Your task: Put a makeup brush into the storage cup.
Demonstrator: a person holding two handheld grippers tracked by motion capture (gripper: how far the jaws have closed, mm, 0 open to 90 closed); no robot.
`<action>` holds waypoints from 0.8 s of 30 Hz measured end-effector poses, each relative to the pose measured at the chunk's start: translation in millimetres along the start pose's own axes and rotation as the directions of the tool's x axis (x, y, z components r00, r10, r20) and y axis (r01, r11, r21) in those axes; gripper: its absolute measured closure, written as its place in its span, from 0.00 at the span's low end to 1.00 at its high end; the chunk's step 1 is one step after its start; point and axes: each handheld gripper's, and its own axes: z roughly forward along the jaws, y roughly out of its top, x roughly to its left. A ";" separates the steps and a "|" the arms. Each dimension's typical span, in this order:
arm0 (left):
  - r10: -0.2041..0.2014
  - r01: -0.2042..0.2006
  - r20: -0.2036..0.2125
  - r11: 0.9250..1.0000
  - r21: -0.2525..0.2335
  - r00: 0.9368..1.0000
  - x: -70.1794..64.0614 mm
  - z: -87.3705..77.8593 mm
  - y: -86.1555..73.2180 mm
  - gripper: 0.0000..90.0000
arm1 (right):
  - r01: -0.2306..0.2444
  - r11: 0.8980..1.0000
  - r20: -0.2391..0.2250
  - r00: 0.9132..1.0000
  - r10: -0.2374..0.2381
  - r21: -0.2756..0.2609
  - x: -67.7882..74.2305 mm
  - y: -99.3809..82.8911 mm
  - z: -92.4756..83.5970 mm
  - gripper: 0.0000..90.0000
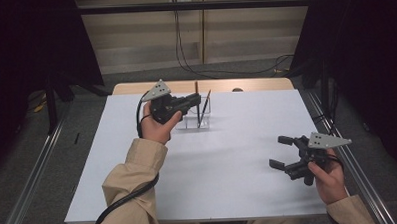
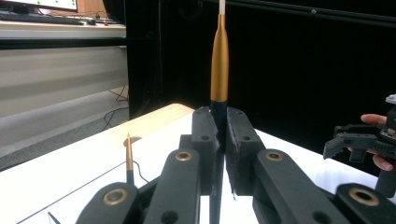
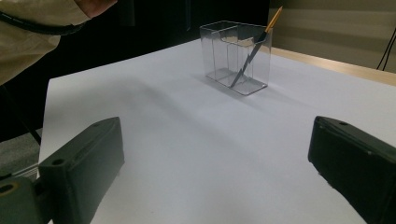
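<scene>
My left gripper [image 1: 198,98] hovers over a clear plastic holder [image 1: 197,120] at the back middle of the table, shut on a slim pen [image 2: 220,60] with a gold upper part and a dark lower shaft. The pen stands upright between the pads. A second pen of the same kind [image 3: 254,49] leans inside the holder [image 3: 236,58], and its gold tip [image 2: 129,156] pokes up beside the left jaws. My right gripper [image 1: 279,151] rests near the table's right edge, open, with nothing between its jaws [image 3: 215,172].
A white sheet [image 1: 239,180] covers the table, with a strip of bare wood [image 1: 135,88] along the far edge. Metal rails run along both sides of the table. Black curtains hang left and right, and cables lie on the floor behind.
</scene>
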 end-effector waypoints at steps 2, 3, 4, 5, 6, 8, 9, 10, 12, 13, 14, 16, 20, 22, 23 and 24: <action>0.001 -0.001 -0.006 1.000 0.001 1.000 1.8 0.4 0.6 0.93 | -0.001 1.000 -0.003 1.000 0.001 -0.002 -0.1 -0.3 0.1 0.03; -0.002 0.002 -0.007 1.000 -0.001 1.000 2.7 0.6 0.9 0.93 | 0.000 1.000 -0.001 1.000 0.000 -0.001 -0.2 -0.3 0.1 0.03; -0.001 0.001 -0.011 1.000 -0.001 1.000 3.4 0.9 1.3 0.93 | -0.001 1.000 -0.002 1.000 0.001 -0.003 -0.3 -0.3 0.0 0.03; 0.002 -0.002 -0.013 1.000 0.001 1.000 4.5 1.1 1.9 0.93 | -0.002 1.000 -0.004 1.000 0.002 -0.005 -0.5 -0.3 -0.1 0.03; -0.001 0.001 -0.017 1.000 -0.003 1.000 5.3 1.5 2.4 0.93 | -0.003 1.000 -0.002 1.000 0.003 -0.007 -0.6 -0.4 -0.1 0.03; 0.000 0.000 -0.022 1.000 -0.006 1.000 6.6 2.2 3.7 0.92 | -0.002 1.000 -0.003 1.000 0.002 -0.009 -0.7 -0.5 0.1 0.03; 0.003 -0.003 -0.021 1.000 -0.004 1.000 7.5 2.4 4.5 0.93 | -0.001 1.000 -0.004 1.000 0.001 -0.007 -0.6 -0.5 0.1 0.03; 0.003 -0.003 -0.021 1.000 -0.004 1.000 7.5 2.4 4.5 0.93 | -0.001 1.000 -0.004 1.000 0.001 -0.006 -0.4 -0.4 0.1 0.03; 0.006 -0.006 -0.030 1.000 -0.009 1.000 9.1 3.7 6.3 0.93 | -0.001 1.000 -0.005 1.000 0.001 -0.008 -0.4 -0.4 0.2 0.03; 0.005 -0.006 -0.033 1.000 -0.009 0.999 9.6 4.1 7.0 0.93 | -0.001 1.000 -0.005 1.000 0.001 -0.008 -0.5 -0.5 0.3 0.03; 0.006 -0.006 -0.036 1.000 -0.009 0.999 10.5 4.4 7.7 0.93 | 0.000 1.000 -0.005 1.000 0.000 -0.008 -0.6 -0.6 0.3 0.03; 0.009 -0.009 -0.044 1.000 -0.007 0.999 12.3 5.0 9.4 0.92 | 0.000 1.000 -0.008 1.000 0.000 -0.010 -0.6 -0.8 0.2 0.03; 0.011 -0.012 -0.054 1.000 -0.011 0.998 15.2 5.7 13.5 0.93 | 0.001 1.000 -0.009 1.000 -0.002 -0.011 -0.7 -0.9 0.1 0.03; 0.015 -0.016 -0.060 1.000 -0.011 0.998 15.7 6.0 15.6 0.93 | 0.002 1.000 -0.010 1.000 -0.002 -0.008 -0.7 -1.1 0.3 0.03; 0.017 -0.018 -0.064 1.000 -0.012 0.998 16.1 6.3 16.2 0.93 | 0.002 1.000 -0.010 1.000 -0.002 -0.007 -0.7 -1.2 0.4 0.03; 0.014 -0.015 -0.065 1.000 -0.015 0.998 16.4 6.7 16.6 0.93 | 0.003 1.000 -0.011 1.000 -0.003 -0.008 -0.7 -1.1 0.4 0.03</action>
